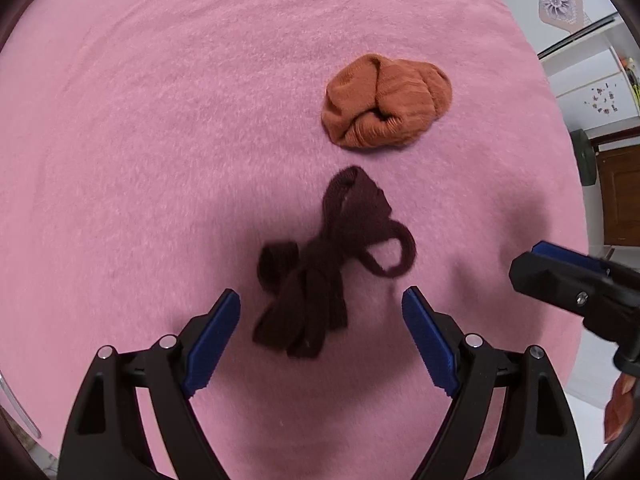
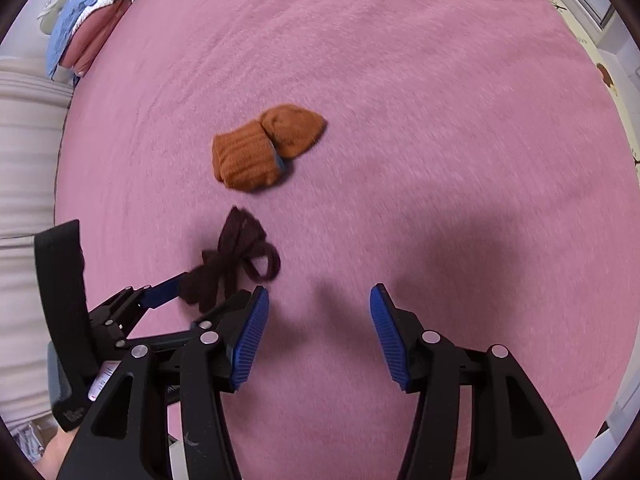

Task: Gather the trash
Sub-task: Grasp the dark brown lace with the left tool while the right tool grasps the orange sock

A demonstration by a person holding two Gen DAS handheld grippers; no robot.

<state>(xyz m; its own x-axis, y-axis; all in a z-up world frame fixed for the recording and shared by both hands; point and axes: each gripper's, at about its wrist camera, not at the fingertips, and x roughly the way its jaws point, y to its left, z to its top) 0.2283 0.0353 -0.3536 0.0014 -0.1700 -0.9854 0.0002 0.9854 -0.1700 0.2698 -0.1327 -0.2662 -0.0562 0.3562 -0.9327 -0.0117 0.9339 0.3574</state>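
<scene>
Pink fleece bed (image 1: 160, 140). Left tool (image 1: 321, 304) spread wide around dark brown fabric tangle (image 1: 320, 268); orange sock ball (image 1: 386, 102) at one o'clock. Right tool (image 2: 319, 300) wide open, holding nothing.

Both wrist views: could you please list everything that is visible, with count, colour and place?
dark brown sock: one, dark brown, knotted, on the blanket between the left gripper's open fingers.
orange sock bundle: one, orange, balled up, on the blanket beyond the dark one, apart from it.
pink blanket: one, pink, fuzzy, under everything.
folded laundry: a pile, blue, white and pink, top left corner of the right wrist view.
left gripper: one, black with blue pads, open around the dark sock.
right gripper: one, black with blue pads, open, over bare blanket.
</scene>
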